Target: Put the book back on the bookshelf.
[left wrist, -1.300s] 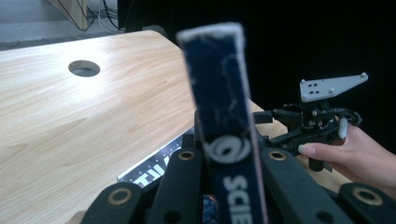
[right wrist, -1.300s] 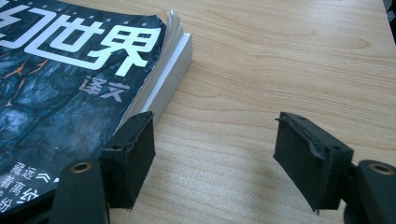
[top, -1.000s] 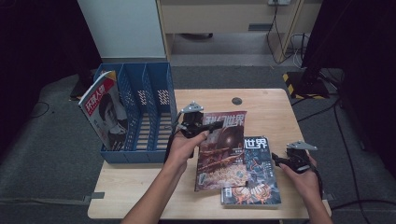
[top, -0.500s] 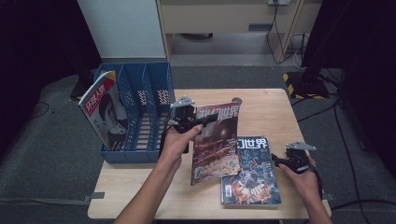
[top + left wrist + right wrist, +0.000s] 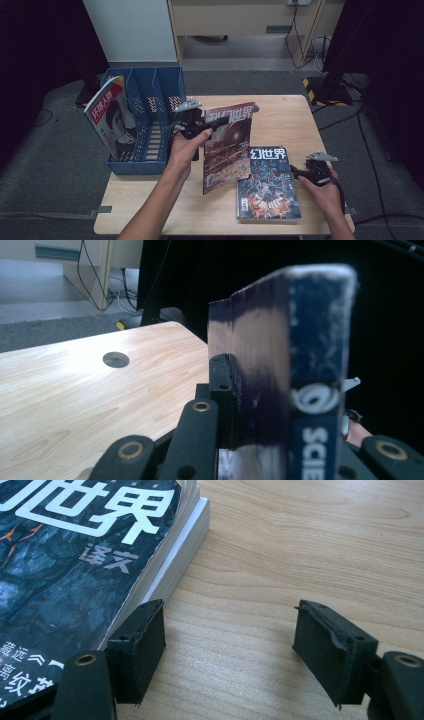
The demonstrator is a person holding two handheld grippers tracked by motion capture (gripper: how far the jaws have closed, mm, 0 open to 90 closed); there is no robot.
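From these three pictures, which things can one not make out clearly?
- Lifted magazine: in the left gripper view its cover is edge-on and blurred, so only a few letters read.
- Left gripper: in the high view the hand and the magazine cover its jaws.
- Lower magazine on the table: the right gripper view's edges cut it off.
- Magazine in the blue file rack: its small print is too small in the high view.

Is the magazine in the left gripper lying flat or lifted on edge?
Lifted, nearly upright: the left gripper is shut on the magazine's upper corner, its cover facing the high view; the other magazine lies flat.
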